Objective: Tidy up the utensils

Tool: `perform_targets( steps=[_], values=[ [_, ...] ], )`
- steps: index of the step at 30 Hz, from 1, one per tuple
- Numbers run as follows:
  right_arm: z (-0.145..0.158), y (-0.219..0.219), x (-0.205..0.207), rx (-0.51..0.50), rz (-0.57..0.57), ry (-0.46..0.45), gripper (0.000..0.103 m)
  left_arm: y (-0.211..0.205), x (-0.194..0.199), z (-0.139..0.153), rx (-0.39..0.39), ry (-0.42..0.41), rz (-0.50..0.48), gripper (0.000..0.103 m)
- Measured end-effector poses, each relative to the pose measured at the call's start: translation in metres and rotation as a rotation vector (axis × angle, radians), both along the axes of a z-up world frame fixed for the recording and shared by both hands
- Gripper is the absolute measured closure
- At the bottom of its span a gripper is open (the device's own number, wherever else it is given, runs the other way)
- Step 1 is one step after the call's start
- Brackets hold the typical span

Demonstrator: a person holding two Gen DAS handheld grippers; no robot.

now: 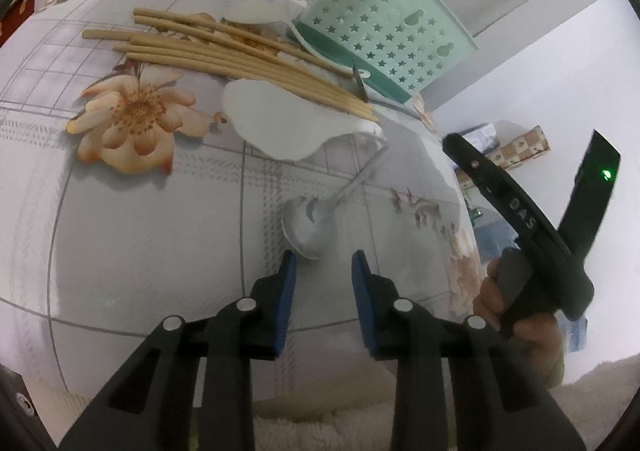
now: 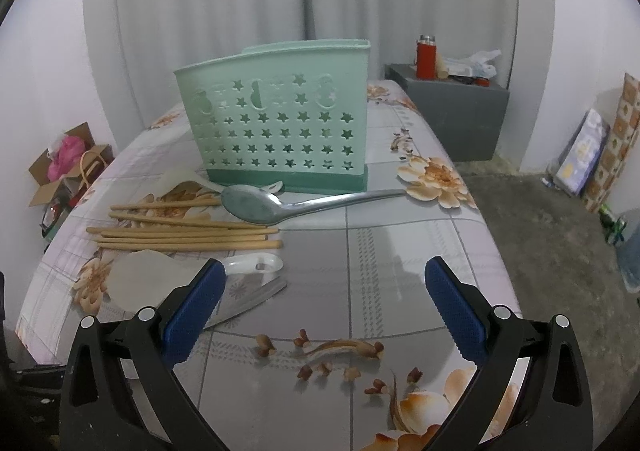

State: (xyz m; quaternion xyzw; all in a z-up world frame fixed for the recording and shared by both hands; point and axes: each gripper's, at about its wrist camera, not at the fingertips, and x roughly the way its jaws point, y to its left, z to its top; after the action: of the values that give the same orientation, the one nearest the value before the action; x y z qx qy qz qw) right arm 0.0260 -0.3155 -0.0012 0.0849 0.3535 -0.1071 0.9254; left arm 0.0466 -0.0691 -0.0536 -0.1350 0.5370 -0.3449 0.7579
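Metal spoon (image 1: 310, 225) flat on the floral tablecloth (image 1: 140, 219), bowl just beyond the left gripper (image 1: 324, 265), whose narrowly parted jaws hold nothing. Farther off: white rice paddle (image 1: 276, 119), wooden chopsticks (image 1: 224, 55), green star-holed holder (image 2: 280, 131). Right gripper (image 2: 322, 283) spread wide, empty.

chopsticks (image 2: 184, 231), spoons (flat) (image 2: 250, 207), upright green holder (image 2: 276, 127)

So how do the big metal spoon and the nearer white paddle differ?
The big metal spoon is shiny with a long handle; the white paddle is matte with a short, holed handle. The spoon lies by the green holder, the paddle on the chopsticks' near side. Both lie flat.
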Motion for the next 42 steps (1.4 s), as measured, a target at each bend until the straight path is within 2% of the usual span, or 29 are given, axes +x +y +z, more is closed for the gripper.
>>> perform_targets(
  steps=[7, 14, 20, 22, 26, 32, 38, 42],
  values=[
    [0.002, 0.0, -0.003, 0.002, -0.002, 0.0, 0.008, 0.003, 0.011, -0.007, -0.044, 0.062, 0.08, 0.084],
    [0.005, 0.004, -0.006, -0.011, 0.004, -0.004, 0.008, 0.008, 0.017, -0.01, -0.092, 0.124, 0.139, 0.085],
    [0.008, 0.01, -0.009, -0.024, 0.013, -0.005, 0.008, 0.009, 0.02, -0.01, -0.098, 0.154, 0.184, 0.085],
    [0.009, 0.012, -0.01, -0.029, 0.017, -0.006, 0.008, 0.01, 0.02, -0.009, -0.075, 0.155, 0.196, 0.094],
    [0.012, 0.018, -0.011, -0.047, 0.03, -0.009, 0.008, 0.014, 0.022, -0.012, -0.082, 0.166, 0.217, 0.099],
    [0.018, 0.024, -0.011, -0.073, 0.051, -0.021, 0.008, 0.029, 0.016, -0.006, -0.023, 0.107, 0.232, 0.1],
    [0.02, 0.033, -0.01, -0.077, 0.065, -0.023, 0.008, 0.064, 0.01, 0.001, 0.056, 0.035, 0.269, 0.099],
    [0.017, 0.039, -0.008, -0.07, 0.085, -0.009, 0.008, 0.083, 0.014, 0.002, 0.049, 0.014, 0.309, 0.093]
  ],
)
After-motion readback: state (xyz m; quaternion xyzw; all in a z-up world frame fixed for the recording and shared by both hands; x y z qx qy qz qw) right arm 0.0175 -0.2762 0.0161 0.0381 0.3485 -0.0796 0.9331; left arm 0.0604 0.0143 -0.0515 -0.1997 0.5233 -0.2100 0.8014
